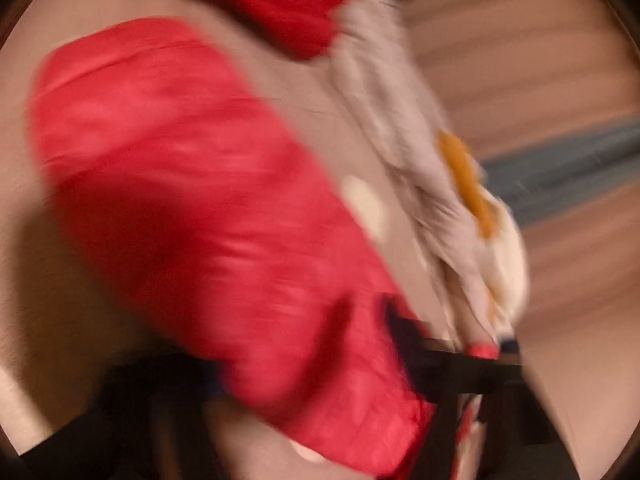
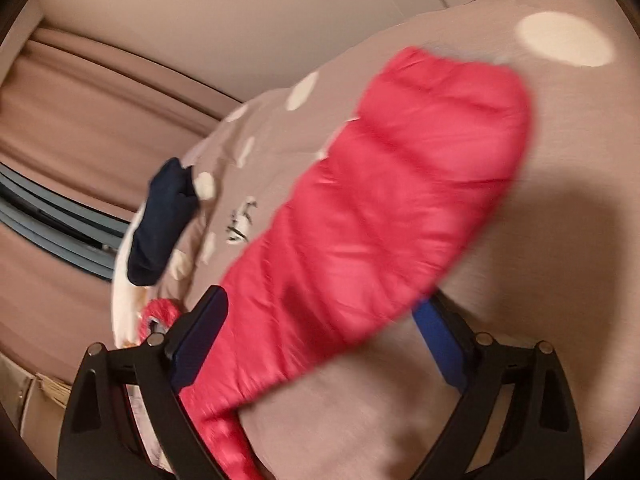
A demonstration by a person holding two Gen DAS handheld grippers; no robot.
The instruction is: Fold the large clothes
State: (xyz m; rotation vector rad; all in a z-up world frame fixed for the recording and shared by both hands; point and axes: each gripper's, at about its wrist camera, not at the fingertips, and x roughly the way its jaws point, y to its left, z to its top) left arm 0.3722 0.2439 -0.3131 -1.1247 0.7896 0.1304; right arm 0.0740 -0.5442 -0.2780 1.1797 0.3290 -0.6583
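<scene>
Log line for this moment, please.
step: folding | item: red jacket on bed | right gripper: fingers astride jacket | left view: blurred

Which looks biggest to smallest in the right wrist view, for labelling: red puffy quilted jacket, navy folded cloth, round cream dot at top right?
1. Red puffy quilted jacket, though nearest the camera.
2. Navy folded cloth.
3. Round cream dot.

**Cloth and plastic, mostly matt**

Red jacket (image 2: 384, 216) was quilted synthetic w/ a slight sheen, stitched in puffy channels. Bedspread (image 2: 568, 208) under it looked like soft matt cloth, fine weave, pale dots. Right gripper (image 2: 324, 344) had black matt plastic arms, blue pads, small shiny metal pins. Grey garment (image 1: 392, 120) at bedspread's edge was crumpled matt cloth. Dark navy garment (image 2: 164, 224) also matt.
</scene>
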